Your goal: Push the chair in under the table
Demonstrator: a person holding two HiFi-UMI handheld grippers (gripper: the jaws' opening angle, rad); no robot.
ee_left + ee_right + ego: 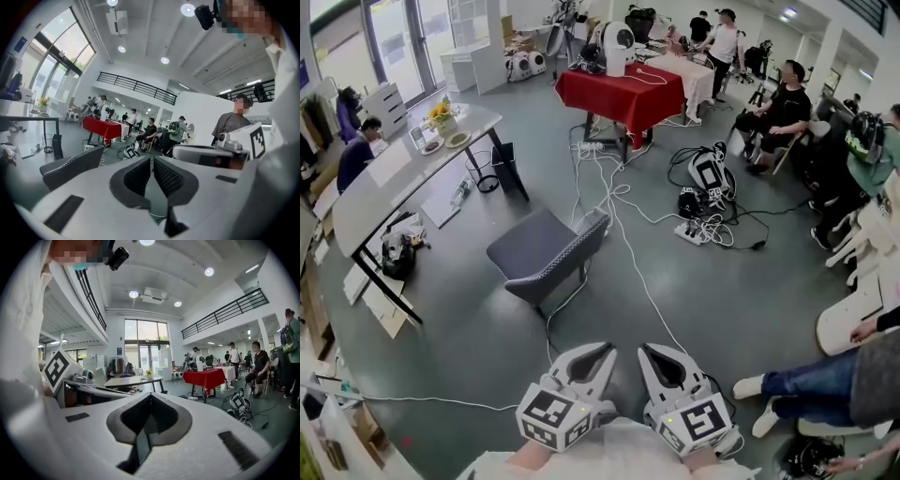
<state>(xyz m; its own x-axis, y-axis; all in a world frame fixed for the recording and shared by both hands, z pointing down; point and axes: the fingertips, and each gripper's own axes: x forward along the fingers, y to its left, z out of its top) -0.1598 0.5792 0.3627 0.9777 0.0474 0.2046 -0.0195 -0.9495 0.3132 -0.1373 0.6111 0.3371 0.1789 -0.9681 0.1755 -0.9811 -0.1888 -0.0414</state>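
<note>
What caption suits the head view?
Left gripper and right gripper, both empty, face a grey chair standing apart from the long table.

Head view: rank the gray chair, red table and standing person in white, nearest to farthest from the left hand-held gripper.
1. Gray chair, just ahead of the left hand-held gripper.
2. Red table, beyond the chair.
3. Standing person in white, behind that table.

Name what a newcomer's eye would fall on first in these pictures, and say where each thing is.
The red-draped table stands out at top centre of the head view. A grey chair stands alone mid-floor, apart from the long pale table at left. At the bottom, the left claw and right claw sit side by side, shut and empty.
</note>
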